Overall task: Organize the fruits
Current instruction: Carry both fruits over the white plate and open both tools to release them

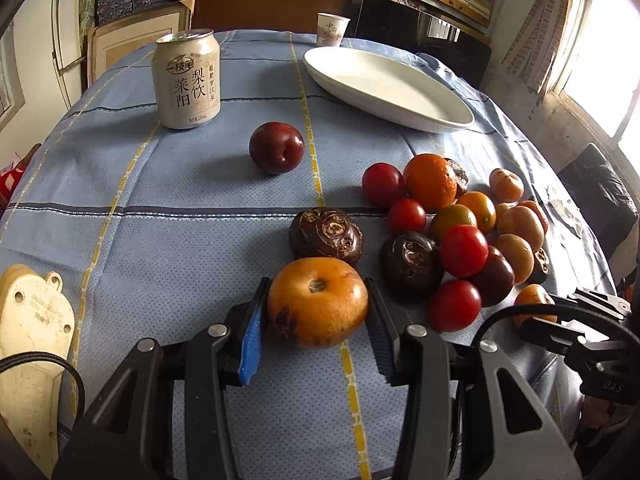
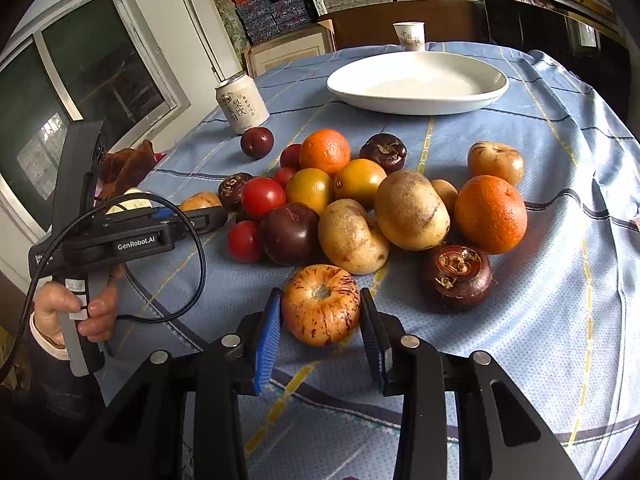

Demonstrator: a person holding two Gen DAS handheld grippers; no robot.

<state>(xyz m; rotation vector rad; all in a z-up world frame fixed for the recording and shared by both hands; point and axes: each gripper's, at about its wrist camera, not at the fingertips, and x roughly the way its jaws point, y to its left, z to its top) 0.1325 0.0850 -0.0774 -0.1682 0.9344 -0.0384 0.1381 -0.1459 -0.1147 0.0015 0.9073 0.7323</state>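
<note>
Each gripper, left (image 1: 316,312) and right (image 2: 320,312), pinches a round yellowish fruit (image 1: 317,303) (image 2: 321,304); smooth skins could slip during lifting.

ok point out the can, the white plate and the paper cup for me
can (image 1: 187,84): left wrist view, middle of its printed side
white plate (image 2: 416,102): right wrist view, near rim, bare of fruit
paper cup (image 2: 409,36): right wrist view, middle of its wall, behind the plate
</note>
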